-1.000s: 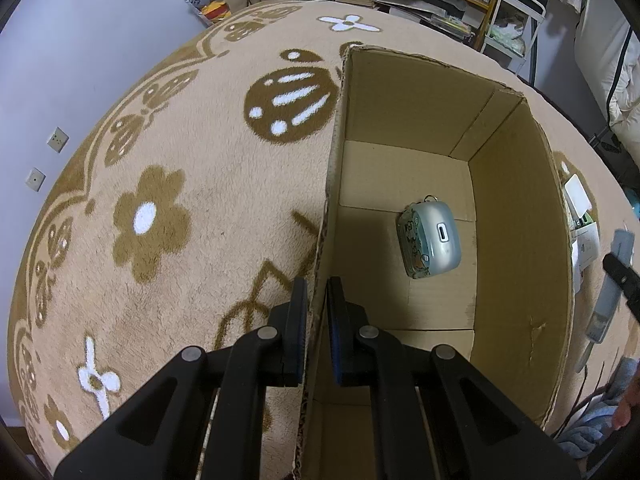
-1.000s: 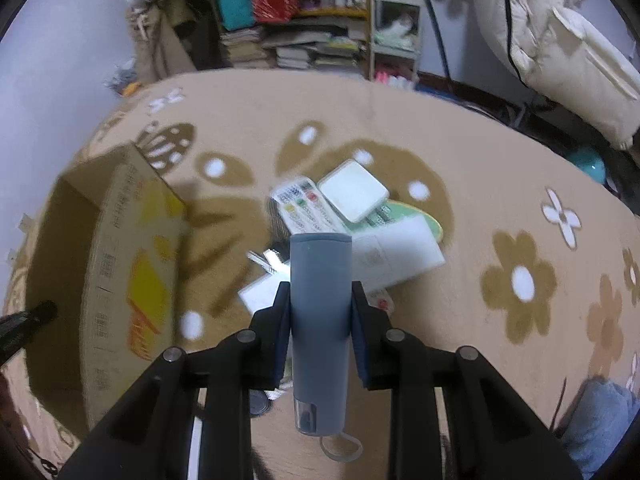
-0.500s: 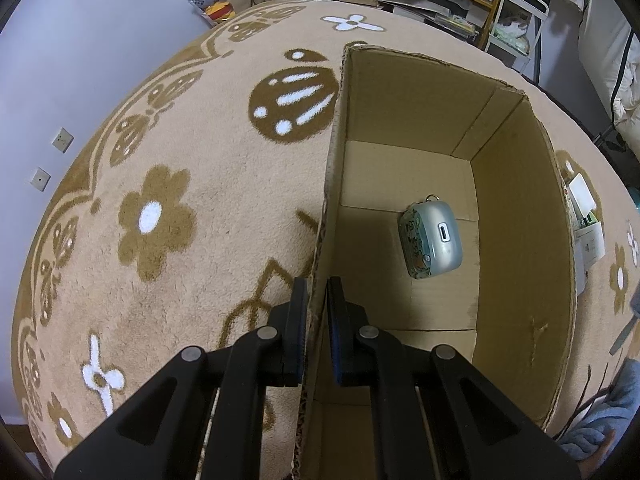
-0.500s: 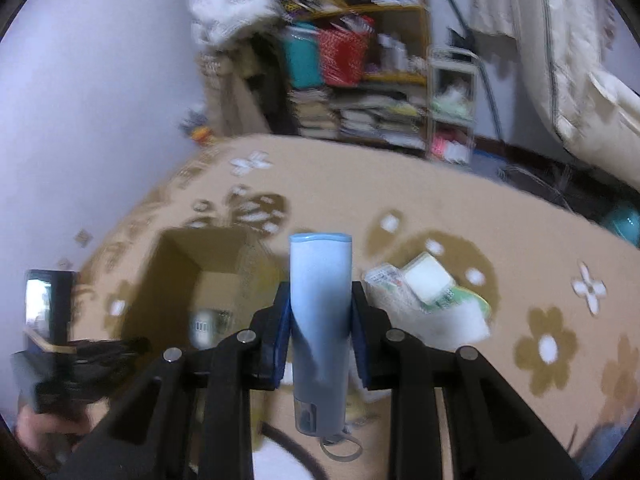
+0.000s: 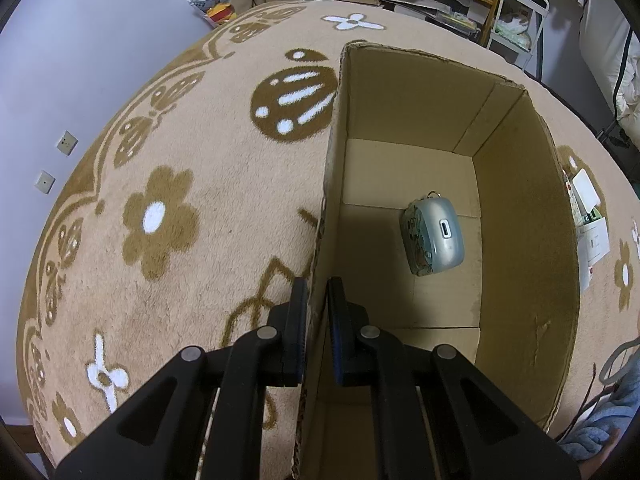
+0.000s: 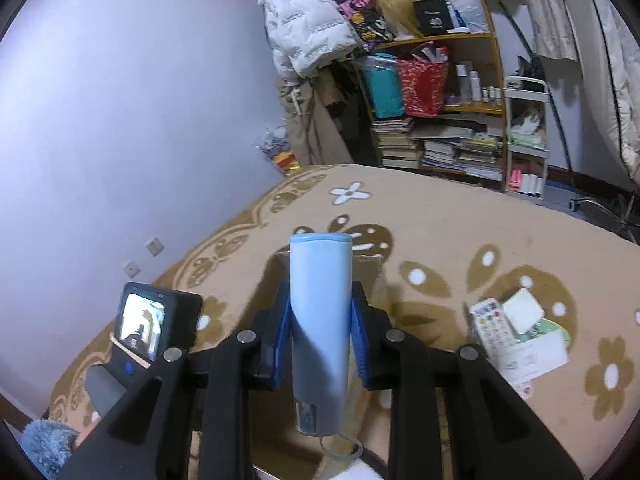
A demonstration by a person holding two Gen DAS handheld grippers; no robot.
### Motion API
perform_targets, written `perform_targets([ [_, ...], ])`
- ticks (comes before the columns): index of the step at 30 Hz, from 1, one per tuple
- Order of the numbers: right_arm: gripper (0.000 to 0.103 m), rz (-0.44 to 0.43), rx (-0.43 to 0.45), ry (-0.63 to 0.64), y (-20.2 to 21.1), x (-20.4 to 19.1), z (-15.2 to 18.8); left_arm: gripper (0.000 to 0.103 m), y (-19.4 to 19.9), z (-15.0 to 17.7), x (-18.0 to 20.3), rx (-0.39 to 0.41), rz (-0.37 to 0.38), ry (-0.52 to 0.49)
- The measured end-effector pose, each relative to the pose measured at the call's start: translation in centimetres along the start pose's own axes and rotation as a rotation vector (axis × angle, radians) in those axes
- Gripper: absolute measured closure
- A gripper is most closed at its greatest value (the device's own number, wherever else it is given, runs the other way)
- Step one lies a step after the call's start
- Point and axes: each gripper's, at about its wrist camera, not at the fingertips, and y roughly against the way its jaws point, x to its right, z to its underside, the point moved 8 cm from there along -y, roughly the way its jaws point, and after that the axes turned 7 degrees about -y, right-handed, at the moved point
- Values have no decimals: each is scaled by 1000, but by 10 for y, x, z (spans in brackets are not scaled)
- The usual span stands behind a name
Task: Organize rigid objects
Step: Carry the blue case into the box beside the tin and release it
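Right gripper point(image 6: 320, 336): clamped on blue tube point(image 6: 320, 320), long axis along fingers, above box point(image 5: 520, 200). Left gripper point(image 5: 316, 320): pinching box wall.

An open brown cardboard box point(image 5: 516, 208) stands upright on the carpet, its near left wall pinched between two black gripper fingers, and on its bare floor a small rounded silver-grey gadget point(image 5: 434, 237) with a patterned side and an oval slot on top lies near the right wall. A long, light-blue, flat-sided plastic device point(image 6: 320, 320) with a darker blue rim at its far end and a thin loop cord hanging from its near end is clamped lengthwise between blue pads. A white remote control with coloured buttons point(image 6: 494, 328), a white square case point(image 6: 523, 314) and white packaging point(image 6: 534, 354) lie clustered on the carpet, touching one another.
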Motion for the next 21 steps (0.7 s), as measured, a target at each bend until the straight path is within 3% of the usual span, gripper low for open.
perform_targets([
  [4,74,-63,10,-12,-1,-11,5,93,0,0,0,0,-5,-3],
  [11,74,-25,-37,-12,-22,-6,27,93,-1,0,1,-7,-1,-9],
  [17,74,-47,-41,-27,-33,-1,32,93,-5,3,2,-17,-13,-21],
  [21,74,-94,-22,-106,-29,4,25,93,-4,2,1,-13,-12,-16],
])
